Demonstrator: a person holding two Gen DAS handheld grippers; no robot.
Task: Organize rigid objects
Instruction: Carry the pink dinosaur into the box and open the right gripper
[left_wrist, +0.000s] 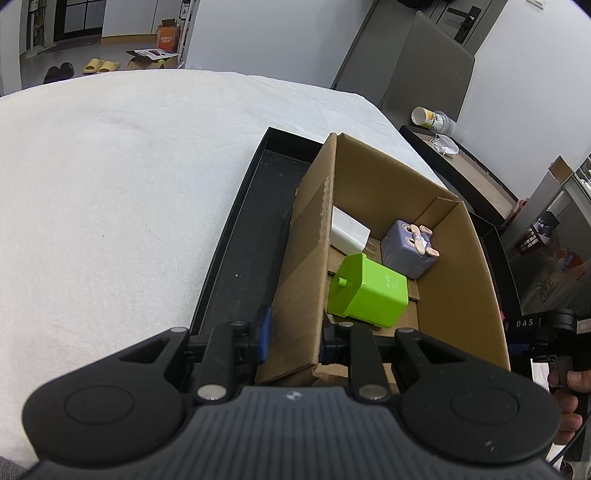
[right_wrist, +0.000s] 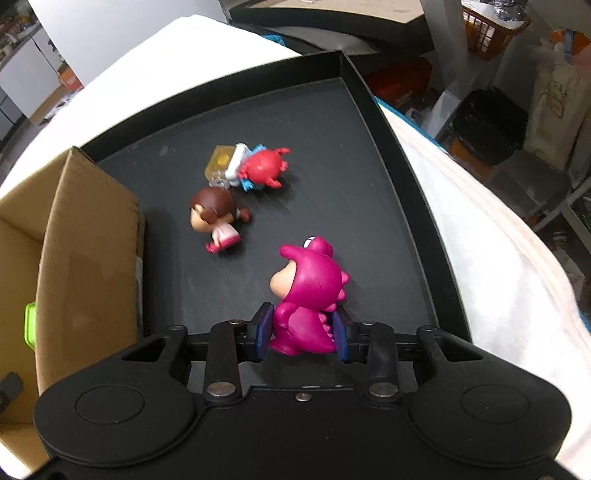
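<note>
The magenta dinosaur figure (right_wrist: 308, 299) is a glossy toy with a hood, small spikes along the back and a pale face that looks to the left of the view. It stands upright on the black tray (right_wrist: 388, 221), near its right rim, with its long axis vertical and its back toward the right. The right gripper (right_wrist: 302, 334) reaches in low from the near edge of the tray, and its two blue fingers (right_wrist: 263, 332) are closed on the lower body of the figure, one on each side.

Farther on the tray lies a brown-haired doll in pink (right_wrist: 216, 221), on its side with the head toward the left. Beyond it lies a red crab toy (right_wrist: 264, 171), touching a small yellow and white block (right_wrist: 223, 164).

The cardboard box (left_wrist: 454, 266) stands on the left part of the same tray, which rests on a surface covered with a white cloth (left_wrist: 110, 184). The left gripper (left_wrist: 293, 334) grips the near left wall of the box, one finger outside and one inside. Inside the box a green container (left_wrist: 369, 293) lies on its side, its lid with a small knob facing the left wall. Behind it are a purple cube toy with a rabbit face (left_wrist: 408, 251) and a white block (left_wrist: 349, 230).
</note>
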